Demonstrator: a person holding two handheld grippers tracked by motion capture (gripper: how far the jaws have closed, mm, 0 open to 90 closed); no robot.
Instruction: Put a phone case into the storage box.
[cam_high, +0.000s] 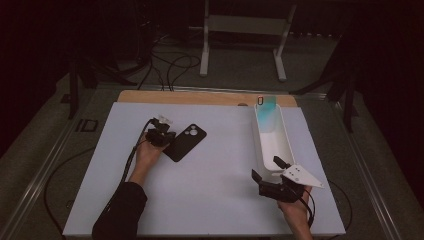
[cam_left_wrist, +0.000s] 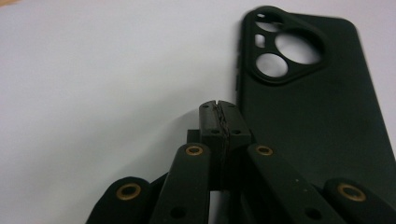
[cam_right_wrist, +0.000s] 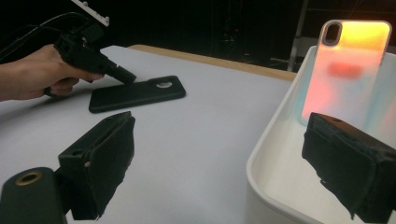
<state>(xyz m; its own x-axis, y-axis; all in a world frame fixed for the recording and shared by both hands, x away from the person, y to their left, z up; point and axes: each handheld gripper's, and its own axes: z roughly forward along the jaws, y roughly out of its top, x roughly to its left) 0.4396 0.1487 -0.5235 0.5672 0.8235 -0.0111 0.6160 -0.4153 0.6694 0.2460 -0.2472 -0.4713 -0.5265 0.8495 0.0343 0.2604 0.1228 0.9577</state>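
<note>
- Left gripper (cam_high: 167, 136) sits low over the white table (cam_high: 210, 200), jaws clenched tight together with nothing between them; the left gripper view shows the two pads (cam_left_wrist: 211, 122) pressed flat against each other.
- The black case (cam_high: 185, 142) lies flat on the table, camera cut-outs facing up, just beside those closed tips; in the left gripper view its long edge runs right next to the pads, and I cannot tell if they touch it.
- From the right gripper view the left gripper's (cam_right_wrist: 126, 77) nose points down at the near end of the case (cam_right_wrist: 135, 94).
- Right gripper (cam_high: 270, 170) is at the near end of the white tray (cam_high: 287, 145), jaws spread wide and released, one either side of the tray's end wall, gripping nothing.
- Inside the tray (cam_right_wrist: 275, 154), a clear case (cam_right_wrist: 345, 70) stands upright against the far end, glowing orange in the right gripper view and teal from the high view (cam_high: 266, 112).
- The two grippers are well apart, one on each half of the table.
</note>
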